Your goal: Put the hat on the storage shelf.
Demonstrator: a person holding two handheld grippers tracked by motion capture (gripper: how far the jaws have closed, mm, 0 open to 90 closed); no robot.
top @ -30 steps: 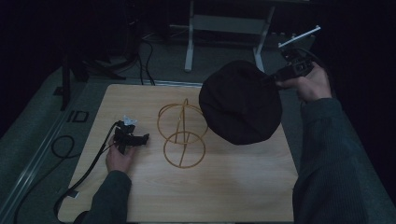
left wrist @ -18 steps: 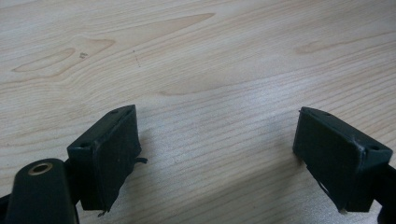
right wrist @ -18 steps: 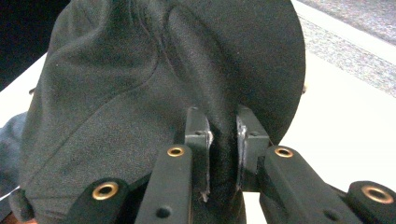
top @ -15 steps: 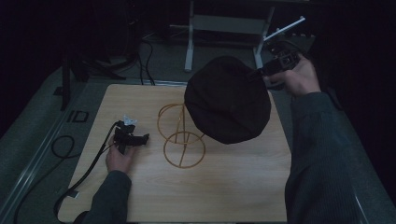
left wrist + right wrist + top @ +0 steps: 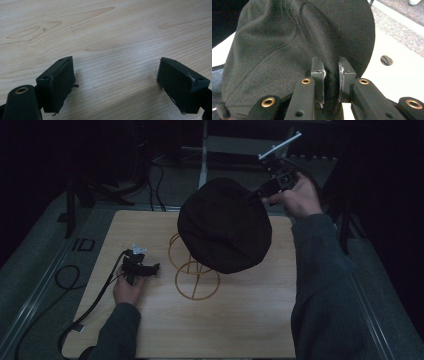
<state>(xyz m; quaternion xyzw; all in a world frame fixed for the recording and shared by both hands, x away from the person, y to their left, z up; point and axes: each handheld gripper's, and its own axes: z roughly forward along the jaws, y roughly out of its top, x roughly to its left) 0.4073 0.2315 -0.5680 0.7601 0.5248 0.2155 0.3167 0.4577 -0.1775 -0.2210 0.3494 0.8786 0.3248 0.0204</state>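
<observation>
A black cap point(image 5: 225, 232) hangs in the air over the middle of the wooden table point(image 5: 250, 320), held up by its edge. My right gripper point(image 5: 255, 195) is shut on that edge at the cap's far right; in the right gripper view the jaws pinch a fold of the cap point(image 5: 294, 42) at my right gripper point(image 5: 331, 75). Under the cap stands a wooden hat stand point(image 5: 195, 272) made of rings, partly hidden by it. My left gripper point(image 5: 152, 267) rests low on the table left of the stand, open, with bare wood between its fingers point(image 5: 60, 82).
A black cable point(image 5: 95, 300) trails from the left gripper toward the table's front left corner. Metal stand legs point(image 5: 202, 155) and cables lie on the floor behind the table. A dark screw hole point(image 5: 386, 60) marks the white surface in the right gripper view.
My right gripper has carried the cap leftward and farther back, so it now hangs over the top of the hat stand. The left gripper has stayed in place.
</observation>
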